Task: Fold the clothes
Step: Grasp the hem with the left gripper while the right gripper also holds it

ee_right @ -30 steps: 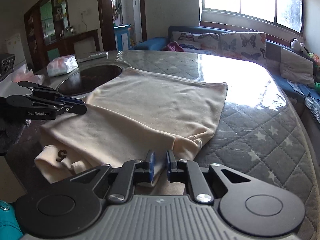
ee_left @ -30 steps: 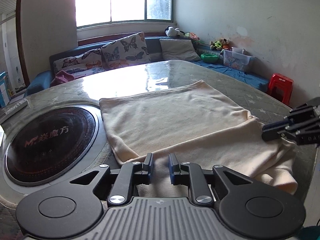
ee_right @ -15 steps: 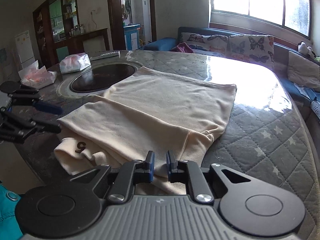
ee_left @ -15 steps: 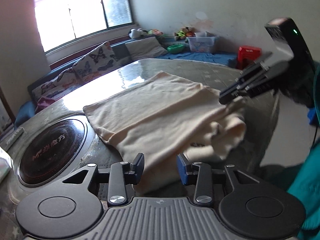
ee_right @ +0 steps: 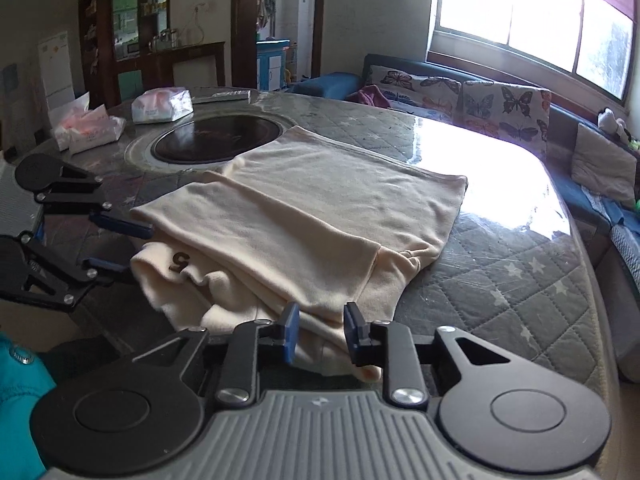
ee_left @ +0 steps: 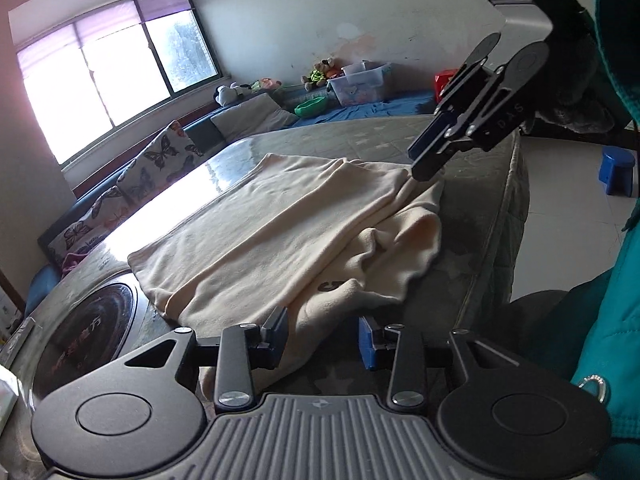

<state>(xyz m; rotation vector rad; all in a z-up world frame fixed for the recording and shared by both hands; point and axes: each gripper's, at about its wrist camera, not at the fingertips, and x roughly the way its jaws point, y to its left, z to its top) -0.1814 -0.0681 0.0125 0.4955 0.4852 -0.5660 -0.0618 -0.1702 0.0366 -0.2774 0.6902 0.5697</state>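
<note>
I have the cream garment (ee_right: 320, 216) lying partly folded near the front edge of the quilted table (ee_right: 500, 280), its bunched lower part reaching that edge and a dark "5" print (ee_right: 180, 261) showing on the rumpled layer. To the right of the cloth my right camera shows a broad stretch of bare quilted cover, with glare from the window (ee_right: 532, 16) on the far part. On the other side, a round dark cooktop (ee_right: 216, 142) is set into the table just beyond the garment's far corner, and tissue packs (ee_right: 160, 105) sit well behind it. A sofa with butterfly cushions (ee_right: 460, 94) runs along the far edge under the window. My left gripper (ee_left: 322, 334) has its jaws spread wide, one blue pad against the garment's near hem and folds of cloth lying between the pads without being pinched. My right gripper (ee_right: 318, 330) is parted too, more narrowly, with the garment's front corner between its pads, not clamped. A teal sleeve (ee_left: 608, 312) sits at the table's near side.
</note>
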